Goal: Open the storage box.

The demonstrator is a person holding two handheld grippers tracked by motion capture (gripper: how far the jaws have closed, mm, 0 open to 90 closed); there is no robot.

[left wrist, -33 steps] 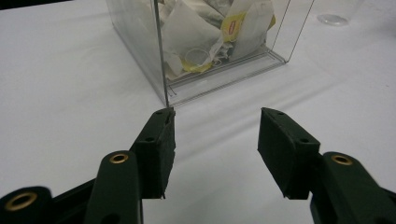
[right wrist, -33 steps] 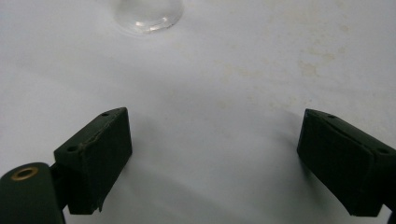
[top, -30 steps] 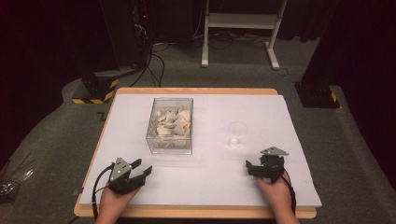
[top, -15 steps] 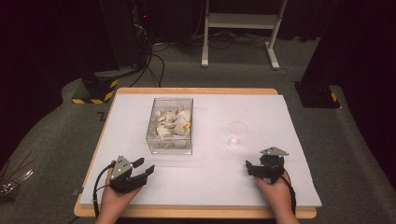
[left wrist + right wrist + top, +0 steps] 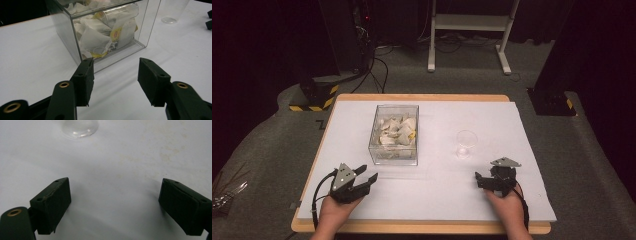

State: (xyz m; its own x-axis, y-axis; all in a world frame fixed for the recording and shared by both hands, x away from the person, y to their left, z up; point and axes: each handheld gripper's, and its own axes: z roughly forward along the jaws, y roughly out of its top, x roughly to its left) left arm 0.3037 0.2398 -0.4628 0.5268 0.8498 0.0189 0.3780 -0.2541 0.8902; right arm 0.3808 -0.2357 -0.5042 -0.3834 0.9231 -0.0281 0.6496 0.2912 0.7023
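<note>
High view showed the left gripper (image 5: 368, 176) wide-jawed near the clear box (image 5: 394, 134), the right gripper (image 5: 479, 180) wide-jawed near the cup (image 5: 466, 143).

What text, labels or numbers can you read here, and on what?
None can be read.
Yellow tags on the tea bags in the clear box: a red mark, too blurred to read.
Dark mark on the floor beside the table's far left corner: partly hidden, unreadable.
Plastic cup: no print visible.
</note>
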